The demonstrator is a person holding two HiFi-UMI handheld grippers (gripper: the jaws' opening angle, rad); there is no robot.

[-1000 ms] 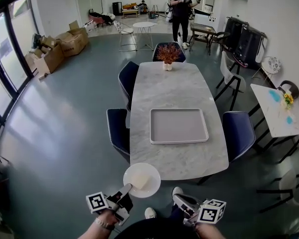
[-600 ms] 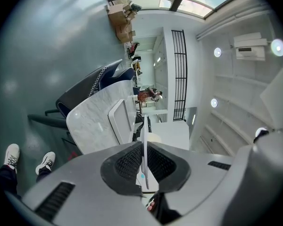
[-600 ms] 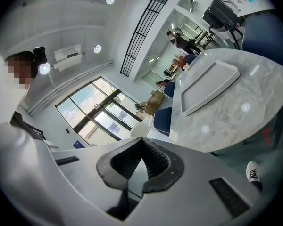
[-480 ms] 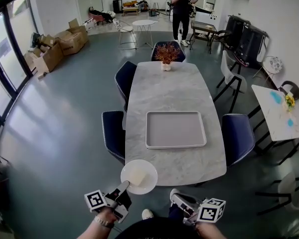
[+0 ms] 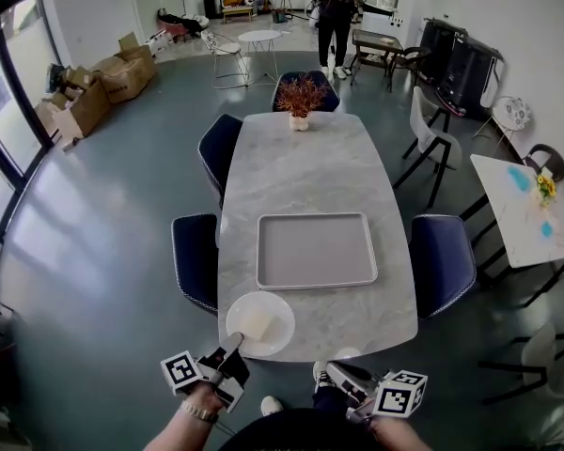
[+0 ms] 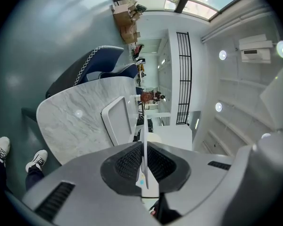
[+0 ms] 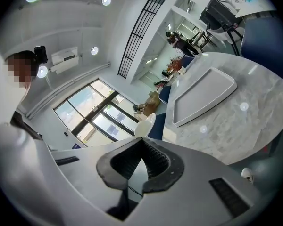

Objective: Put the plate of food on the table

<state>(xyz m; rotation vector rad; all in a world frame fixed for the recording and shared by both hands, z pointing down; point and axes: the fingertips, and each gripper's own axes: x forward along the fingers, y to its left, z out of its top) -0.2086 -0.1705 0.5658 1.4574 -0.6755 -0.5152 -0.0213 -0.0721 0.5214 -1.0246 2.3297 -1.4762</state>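
Marble worktop point(image 5: 310, 158) fills the middle of the room, with a grey tray point(image 5: 316, 250) on it. Nearer than the tray, over the worktop's near left corner, the plate of food point(image 5: 280, 310) lies level, straight ahead of the left gripper point(image 5: 233, 344). Its fingers point(image 6: 127, 161) are clamped on the rim. The right gripper point(image 5: 329, 374), fingers together and empty, hangs low off the near edge.

Marble table point(image 5: 310, 167) bears tray point(image 5: 317, 250), plant pot point(image 5: 300, 121), perhaps plate point(image 5: 281, 318).
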